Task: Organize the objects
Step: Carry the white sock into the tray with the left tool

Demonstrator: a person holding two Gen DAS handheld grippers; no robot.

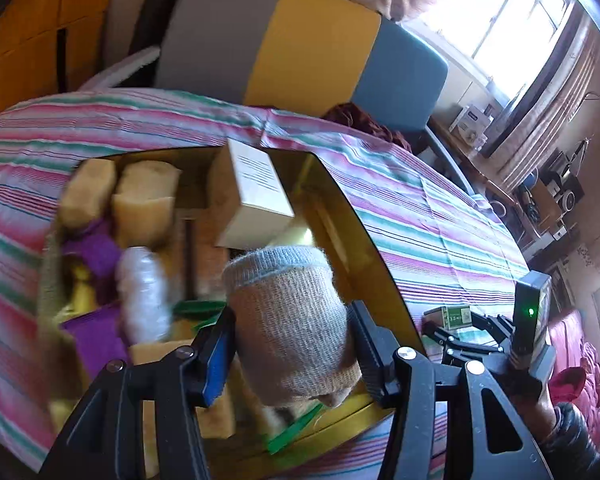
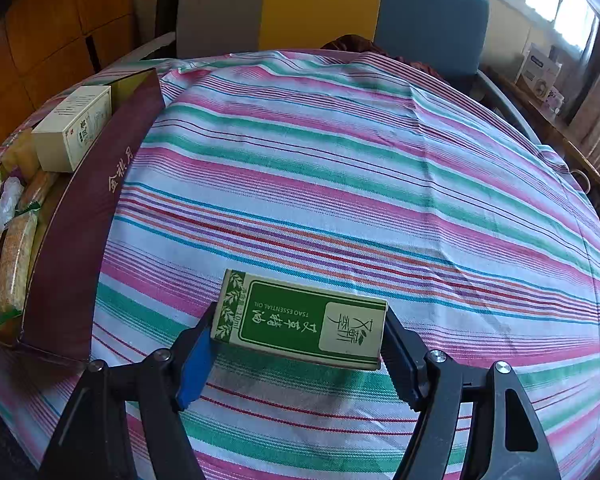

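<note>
I've got the left gripper (image 1: pixel 292 344) pinching the rolled sock (image 1: pixel 288 316) over the gold-lined box (image 1: pixel 356 216), right gripper (image 2: pixel 298 344) clamped on the green carton (image 2: pixel 300 318) above the striped cloth (image 2: pixel 340 184); next, I'd say: drop sock in a free gap.

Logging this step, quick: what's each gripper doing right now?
Left gripper: shut on the rolled sock, over the gold-lined box.
Right gripper: shut on the green essential oil box, above the striped cloth.

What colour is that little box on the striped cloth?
Green with cream borders and a leaf pattern: the small box, clearest in the right wrist view.
</note>
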